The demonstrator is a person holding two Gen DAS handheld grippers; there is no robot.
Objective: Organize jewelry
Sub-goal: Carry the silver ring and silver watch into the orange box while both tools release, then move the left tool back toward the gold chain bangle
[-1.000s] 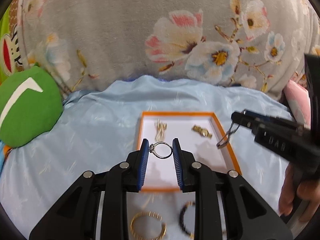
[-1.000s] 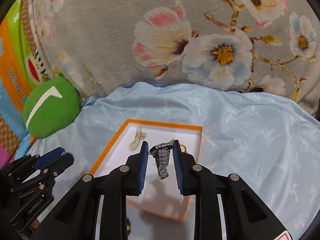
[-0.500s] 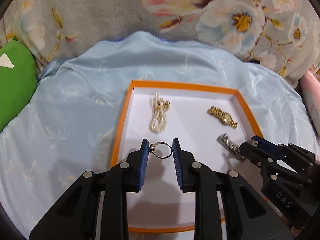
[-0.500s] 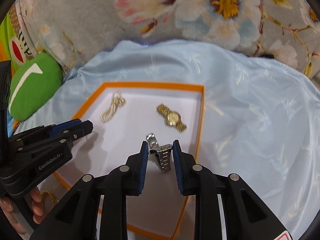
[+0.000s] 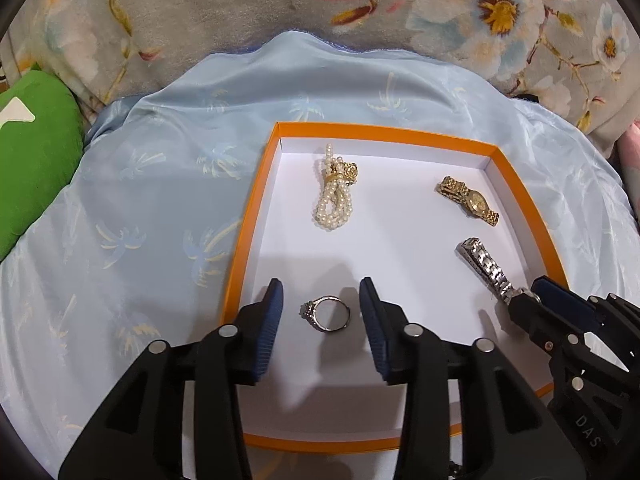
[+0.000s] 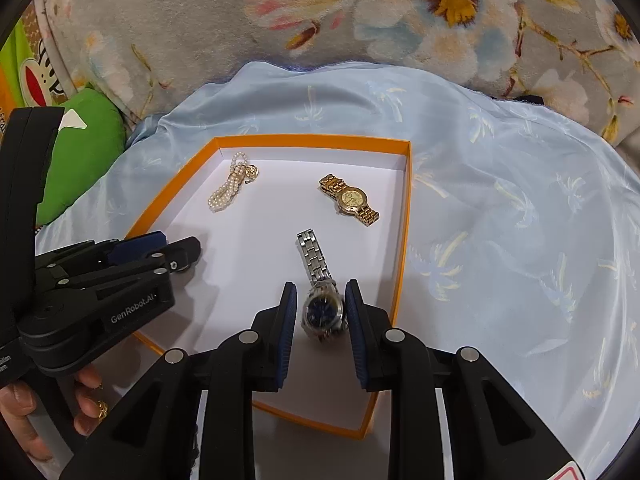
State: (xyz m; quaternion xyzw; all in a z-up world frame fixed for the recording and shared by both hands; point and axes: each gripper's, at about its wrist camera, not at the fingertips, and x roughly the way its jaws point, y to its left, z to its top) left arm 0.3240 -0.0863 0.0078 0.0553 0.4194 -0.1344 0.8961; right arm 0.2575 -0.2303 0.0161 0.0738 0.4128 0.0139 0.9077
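Observation:
An orange-rimmed white tray (image 5: 256, 216) lies on pale blue cloth. My left gripper (image 5: 321, 292) hovers low over its near left part. Its jaws are opening, and a silver ring (image 5: 326, 314) lies on the tray floor between the fingers, clear of both pads. My right gripper (image 6: 320, 308) is shut on the blue dial of a silver watch (image 6: 322, 308), whose strap (image 5: 484, 266) trails onto the tray floor. A pearl bracelet (image 5: 334, 196) and a gold watch (image 5: 468, 200) lie farther back in the tray. In the left wrist view the right gripper (image 5: 528, 298) enters at lower right.
The blue cloth (image 5: 160, 200) surrounds the tray, with a grey floral blanket (image 5: 240, 8) behind. A green cushion (image 5: 32, 160) sits at the far left. A person's hand (image 6: 24, 408) holds the left gripper (image 6: 176, 248).
Both grippers came down over the tray. The left jaws spread and let go of the ring, which now lies on the tray floor. The silver watch's strap has come to rest on the floor.

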